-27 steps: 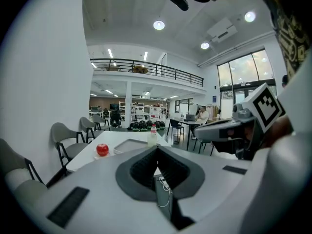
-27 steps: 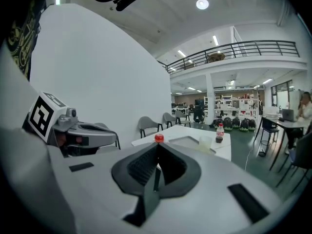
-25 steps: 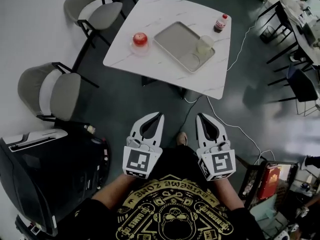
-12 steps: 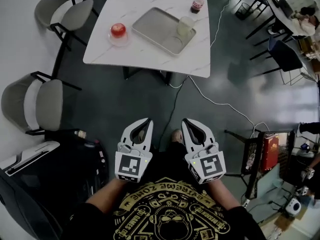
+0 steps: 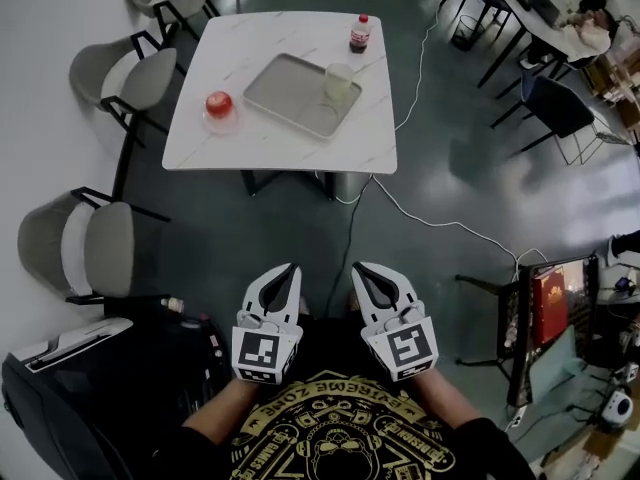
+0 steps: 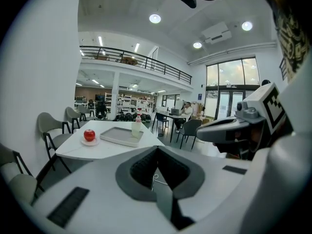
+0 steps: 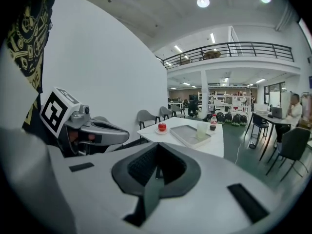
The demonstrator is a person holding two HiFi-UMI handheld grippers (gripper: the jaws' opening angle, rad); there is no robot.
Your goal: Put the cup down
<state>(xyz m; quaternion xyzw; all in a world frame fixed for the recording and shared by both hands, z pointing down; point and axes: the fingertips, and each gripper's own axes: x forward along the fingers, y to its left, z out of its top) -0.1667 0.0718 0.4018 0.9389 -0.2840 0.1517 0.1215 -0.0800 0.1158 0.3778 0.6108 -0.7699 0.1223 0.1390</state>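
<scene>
The translucent cup (image 5: 338,81) stands upright on the far right corner of a grey tray (image 5: 290,96) on the white marble table (image 5: 280,143); it also shows as the cup (image 6: 136,128) and the cup (image 7: 202,130). Neither gripper is near it. My left gripper (image 5: 287,269) and right gripper (image 5: 361,269) hover side by side over the dark floor, close to my body and well short of the table. Both point toward the table, jaws shut and empty. In the left gripper view the left gripper (image 6: 157,149) faces the table, as does the right gripper (image 7: 158,146) in its own view.
A red apple (image 5: 219,104) on a small clear plate and a small bottle (image 5: 360,34) also stand on the table. Grey chairs (image 5: 120,73) line the left side. A cable (image 5: 420,213) crosses the floor. A black machine (image 5: 90,388) sits at lower left, with a red-fronted stand (image 5: 545,303) on the right.
The table with the cup now looks smaller and farther away, shifted toward the top centre of the head view. Both grippers stayed shut, side by side near my body.
</scene>
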